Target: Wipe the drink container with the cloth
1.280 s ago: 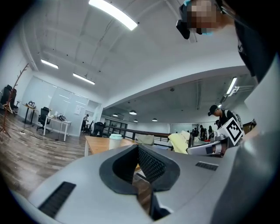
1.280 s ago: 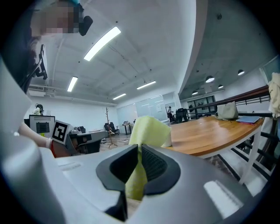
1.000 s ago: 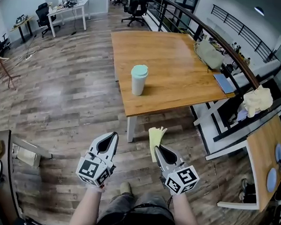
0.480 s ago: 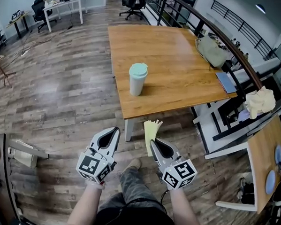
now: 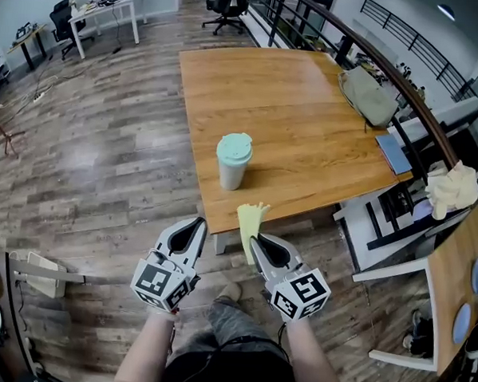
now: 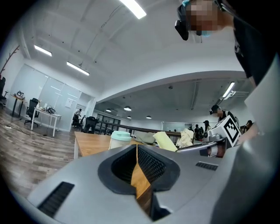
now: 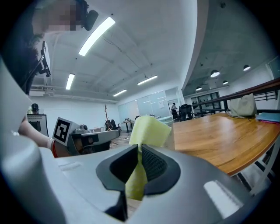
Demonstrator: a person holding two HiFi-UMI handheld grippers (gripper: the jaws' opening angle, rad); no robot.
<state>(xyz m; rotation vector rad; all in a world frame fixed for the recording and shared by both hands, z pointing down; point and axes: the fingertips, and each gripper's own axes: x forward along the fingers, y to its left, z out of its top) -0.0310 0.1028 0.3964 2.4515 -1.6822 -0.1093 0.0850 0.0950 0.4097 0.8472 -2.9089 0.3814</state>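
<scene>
Two grippers sit low in front of us, and our left gripper point(image 5: 195, 228) has its jaws pressed together with nothing between them. Beyond it, the drink container point(image 5: 233, 160), a pale cup with a mint-green lid, stands upright near the front edge of the wooden table point(image 5: 307, 102), apart from both grippers. To the right, our right gripper point(image 5: 255, 243) is clamped on the yellow cloth point(image 5: 250, 220), which sticks up past its tips near the table edge.

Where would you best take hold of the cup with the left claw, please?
Probably round the pale body of the cup, below the green lid, coming in level from the near edge of the table; it stands upright close to that edge.
</scene>
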